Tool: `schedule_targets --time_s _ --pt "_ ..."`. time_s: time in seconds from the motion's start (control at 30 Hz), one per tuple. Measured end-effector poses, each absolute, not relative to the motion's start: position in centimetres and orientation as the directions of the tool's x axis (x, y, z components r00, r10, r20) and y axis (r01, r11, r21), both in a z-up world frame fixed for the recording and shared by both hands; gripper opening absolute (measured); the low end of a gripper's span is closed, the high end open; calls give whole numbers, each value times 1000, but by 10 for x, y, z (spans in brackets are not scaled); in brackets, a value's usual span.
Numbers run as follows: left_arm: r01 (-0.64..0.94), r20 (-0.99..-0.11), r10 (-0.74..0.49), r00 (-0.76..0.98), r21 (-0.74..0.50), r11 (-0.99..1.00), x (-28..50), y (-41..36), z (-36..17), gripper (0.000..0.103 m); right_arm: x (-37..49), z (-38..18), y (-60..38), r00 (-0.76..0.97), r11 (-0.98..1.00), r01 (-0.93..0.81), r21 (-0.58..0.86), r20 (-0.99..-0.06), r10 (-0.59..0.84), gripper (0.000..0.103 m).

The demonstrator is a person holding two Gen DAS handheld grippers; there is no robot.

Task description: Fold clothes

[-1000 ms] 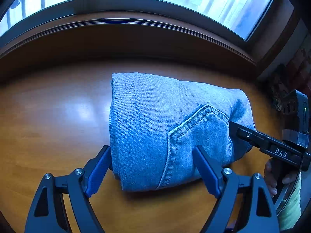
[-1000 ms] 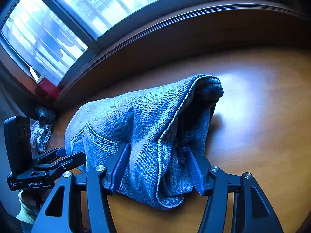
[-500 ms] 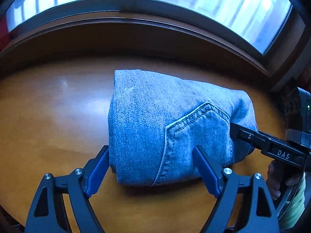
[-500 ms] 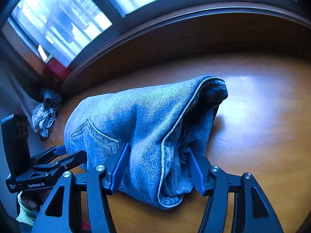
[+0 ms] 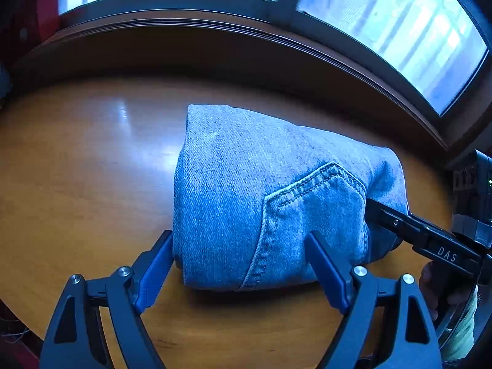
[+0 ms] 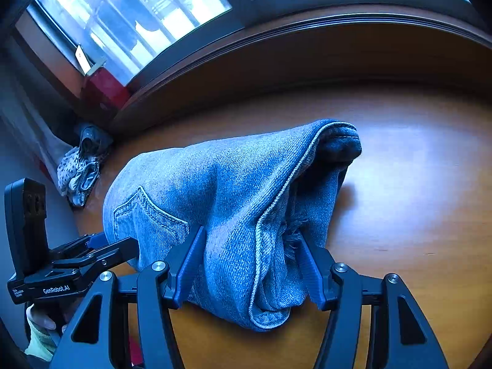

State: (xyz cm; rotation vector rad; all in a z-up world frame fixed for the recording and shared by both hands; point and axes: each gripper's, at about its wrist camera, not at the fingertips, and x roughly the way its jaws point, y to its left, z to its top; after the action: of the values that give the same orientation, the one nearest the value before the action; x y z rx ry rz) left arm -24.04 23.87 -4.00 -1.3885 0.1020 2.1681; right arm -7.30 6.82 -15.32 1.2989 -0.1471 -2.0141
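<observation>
A folded bundle of blue jeans (image 5: 261, 190) (image 6: 221, 190) rests on the wooden table (image 5: 86, 184), back pocket facing up. My left gripper (image 5: 241, 255) straddles its near end, blue pads pressed against both sides. My right gripper (image 6: 249, 255) clamps the other end, where the frayed hem and folded layers show. Each gripper appears in the other's view: the right gripper (image 5: 378, 215) grips the bundle's right end, and the left gripper (image 6: 101, 246) grips at the pocket side.
A crumpled patterned cloth (image 6: 81, 169) lies at the table's far left corner, below a red object (image 6: 104, 89) on the sill. A dark wooden window ledge (image 5: 215, 49) runs behind the table. A hand (image 6: 40, 323) holds the left gripper's handle.
Both grippers have swung left together with the jeans held between them; the window frame slides right in both views. The grip on the bundle looks unchanged.
</observation>
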Motion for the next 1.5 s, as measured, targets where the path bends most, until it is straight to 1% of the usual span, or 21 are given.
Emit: schedule_targets --time_s 0.2,0.43,0.67,0.73,0.9,1.0,1.2,1.33,1.4,1.5 --pt "-540 -867 410 -285 -208 -816 -268 200 -36 85 -46 -154 40 -249 -752 475 457 -750 -613 60" --pt "-605 -864 415 -287 -173 -777 -300 161 -33 83 -14 -152 -28 -298 -786 422 452 -750 -591 59" --pt "-566 -863 398 -313 -167 -808 -325 135 -31 83 -6 -149 -86 -278 -782 452 430 -765 -582 59" --pt "-545 -863 378 -335 -149 -825 -327 132 -31 85 -8 -150 -105 -267 -772 469 430 -764 -588 59" --pt "-505 -861 340 -378 -115 -855 -340 127 -29 85 -13 -151 -159 -243 -735 527 426 -753 -611 59" --pt "-486 -864 330 -379 -118 -866 -354 116 -30 85 -16 -151 -185 -236 -737 526 425 -759 -607 60" --pt "-483 -853 341 -396 -123 -867 -392 95 -32 85 -22 -149 -228 -241 -741 538 403 -768 -593 59" --pt "-504 -851 363 -380 -138 -853 -402 106 -33 85 -26 -150 -252 -256 -749 531 395 -768 -587 60" --pt "-522 -844 377 -382 -140 -842 -417 24 -27 85 -29 -150 -263 -265 -753 528 393 -766 -586 60" --pt "-545 -838 395 -377 -144 -826 -438 17 -32 85 -36 -151 -280 -286 -765 515 386 -764 -578 60"
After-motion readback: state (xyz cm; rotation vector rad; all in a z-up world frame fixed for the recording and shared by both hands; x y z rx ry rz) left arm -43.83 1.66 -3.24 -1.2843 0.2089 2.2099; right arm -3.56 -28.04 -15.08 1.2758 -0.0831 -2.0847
